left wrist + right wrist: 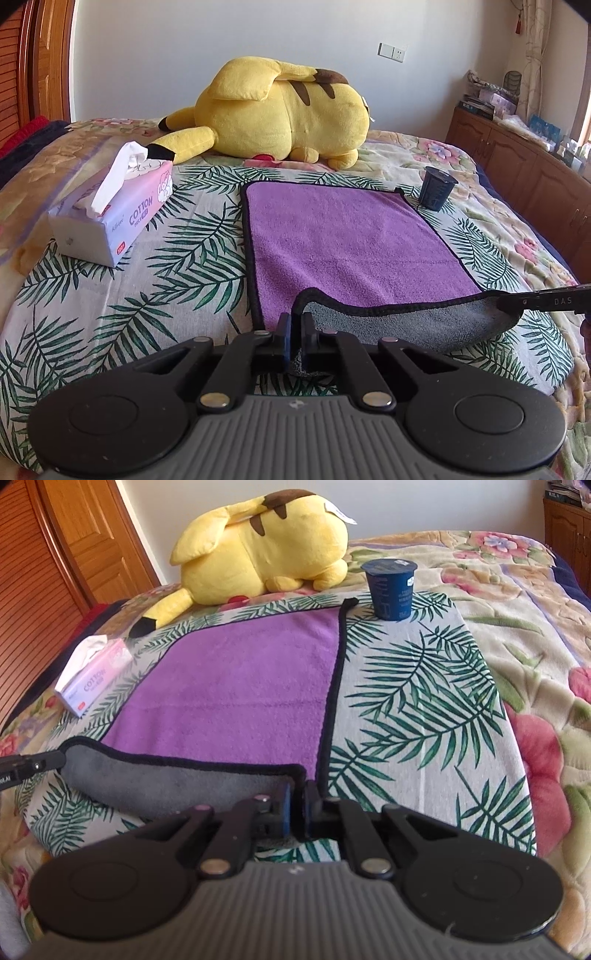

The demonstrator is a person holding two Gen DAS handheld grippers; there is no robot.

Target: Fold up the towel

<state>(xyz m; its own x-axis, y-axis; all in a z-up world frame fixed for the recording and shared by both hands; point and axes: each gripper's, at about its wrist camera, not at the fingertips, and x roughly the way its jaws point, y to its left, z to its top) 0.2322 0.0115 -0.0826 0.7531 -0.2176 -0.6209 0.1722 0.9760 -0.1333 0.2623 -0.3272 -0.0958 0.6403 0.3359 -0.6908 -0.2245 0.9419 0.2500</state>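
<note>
The purple microfibre towel with a grey underside and black piping [354,236] lies spread flat on a palm-leaf printed cloth [177,251] laid over a floral quilted bedspread [524,602]. Its near edge is lifted off the cloth and curled back, so a band of the grey underside faces up between the two near corners.

The left gripper [294,332] has its jaws closed to a narrow slit on the towel's near left corner, with the black piping rising out from between them. The right gripper [297,805] is closed in the same way on the near right corner. Each gripper's black finger also shows at the edge of the other's view, pinching its own end of the raised edge.

The towel stretches away from both grippers, its long axis running from the held edge toward the far end of the bed. The two near corners are each held by the hand on their own side, so neither arm is nearer than the other. The fold looks barely begun. The coming move probably carries the held edge forward over the purple face toward the far edge, both hands travelling together along that axis.

Just beside the towel's far right corner stands a small dark blue plastic cup [391,590]. A pink and white box of cotton tissues [110,218] sits off the left side. A large yellow plush toy with brown stripes [280,110] lies beyond the far edge.
</note>
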